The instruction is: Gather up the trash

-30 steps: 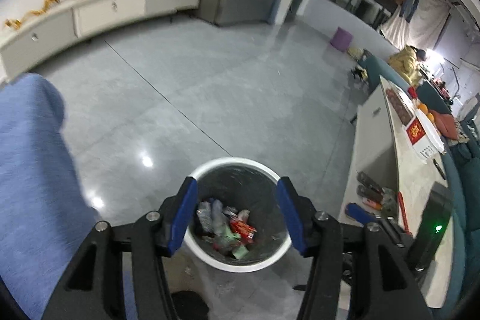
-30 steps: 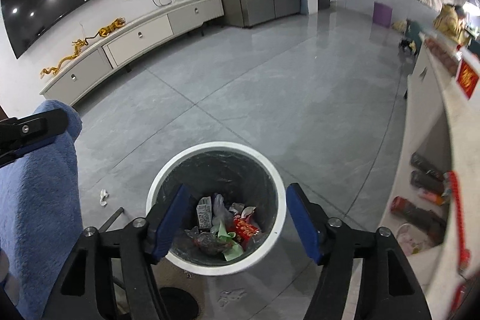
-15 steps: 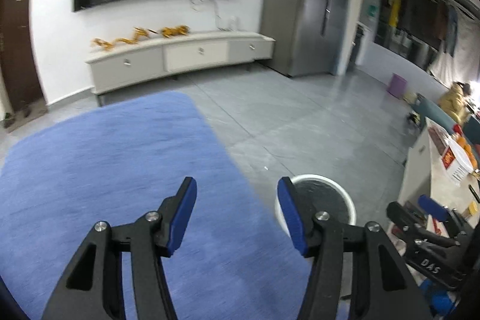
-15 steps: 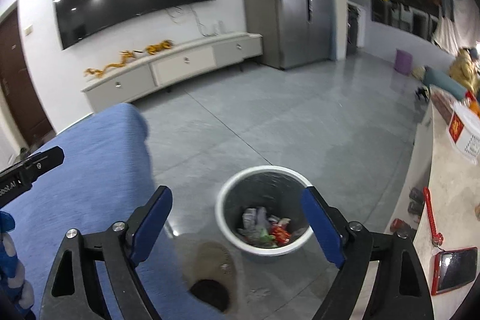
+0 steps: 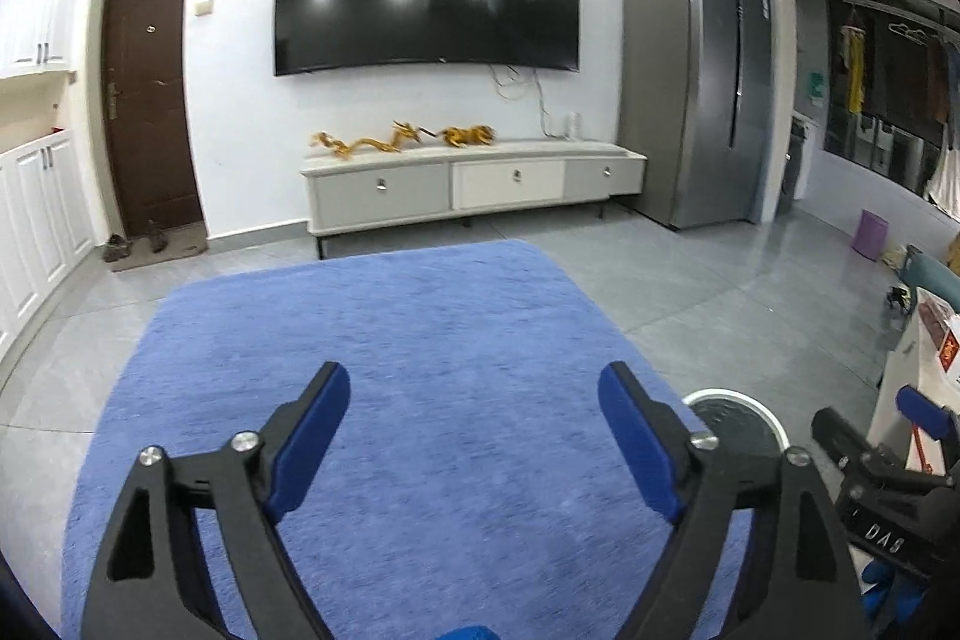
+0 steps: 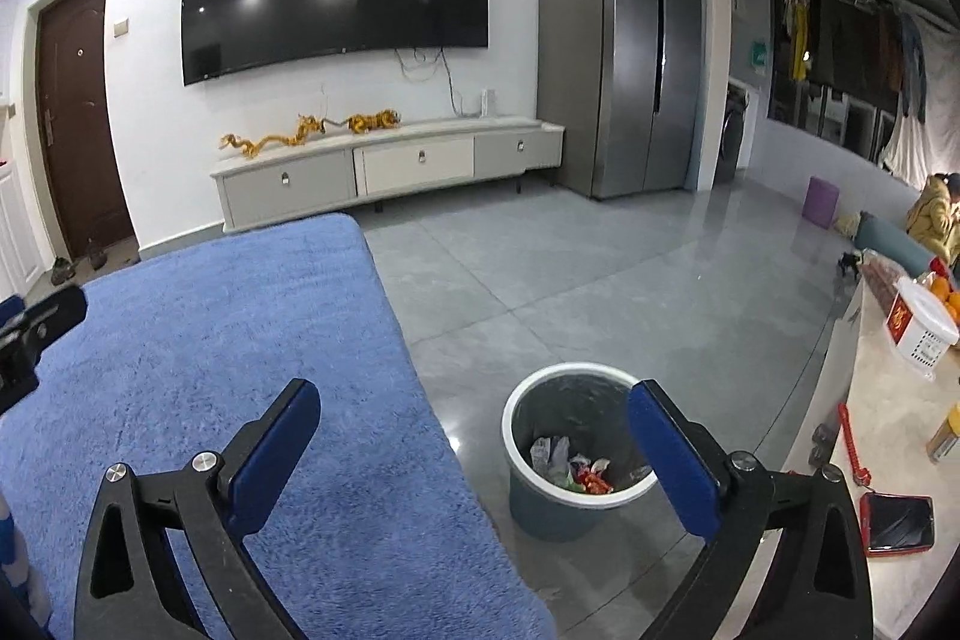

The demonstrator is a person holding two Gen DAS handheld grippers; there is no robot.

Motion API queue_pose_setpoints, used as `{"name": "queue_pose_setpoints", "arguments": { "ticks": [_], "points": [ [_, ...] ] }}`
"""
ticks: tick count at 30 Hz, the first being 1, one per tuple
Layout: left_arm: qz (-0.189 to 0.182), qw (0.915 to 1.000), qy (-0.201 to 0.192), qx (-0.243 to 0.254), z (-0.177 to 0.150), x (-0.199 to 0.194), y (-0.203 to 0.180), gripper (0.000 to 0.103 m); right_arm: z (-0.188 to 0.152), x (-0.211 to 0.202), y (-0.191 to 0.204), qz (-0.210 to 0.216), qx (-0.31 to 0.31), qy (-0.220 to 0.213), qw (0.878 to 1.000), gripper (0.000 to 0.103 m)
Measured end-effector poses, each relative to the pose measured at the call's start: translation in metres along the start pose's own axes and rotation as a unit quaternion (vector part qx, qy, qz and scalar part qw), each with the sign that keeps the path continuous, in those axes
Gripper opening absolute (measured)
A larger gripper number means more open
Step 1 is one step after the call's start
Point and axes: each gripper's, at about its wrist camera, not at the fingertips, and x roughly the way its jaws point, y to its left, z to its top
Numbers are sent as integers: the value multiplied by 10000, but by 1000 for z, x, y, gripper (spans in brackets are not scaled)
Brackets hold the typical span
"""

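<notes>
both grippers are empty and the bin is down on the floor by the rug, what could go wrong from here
1. The trash bin stands close to the edge of the blue rug; a low sweep of the right gripper could knock its rim and spill the wrappers.
2. The phone lies near the counter's edge on the right and could be nudged off.
3. The left gripper hovers beside the right one, so they might collide.

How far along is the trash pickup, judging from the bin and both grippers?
Done: the white-rimmed grey trash bin already holds crumpled wrappers. In hand: nothing; the left gripper and right gripper are both open and empty. Left: no loose trash shows on the blue fuzzy rug.
</notes>
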Motion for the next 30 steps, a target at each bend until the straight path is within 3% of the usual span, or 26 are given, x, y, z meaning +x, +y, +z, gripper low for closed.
{"name": "queue_pose_setpoints", "arguments": {
  "ticks": [3, 8, 15, 30],
  "points": [
    [102, 9999, -49, -19, -5, -10, 10, 90, -2, -9, 7, -79, -47, -180, 9998, 103],
    [328, 9992, -207, -71, -13, -29, 23, 103, -5, -19, 15, -130, -116, -370, 9992, 103],
    [669, 9974, -279, 61, -19, -41, 19, 103, -9, -29, 17, -114, -137, -500, 9986, 103],
    [580, 9976, -366, 28, -20, -54, 16, 103, -9, -37, 13, -167, -73, -615, 9979, 103]
  ]
}}
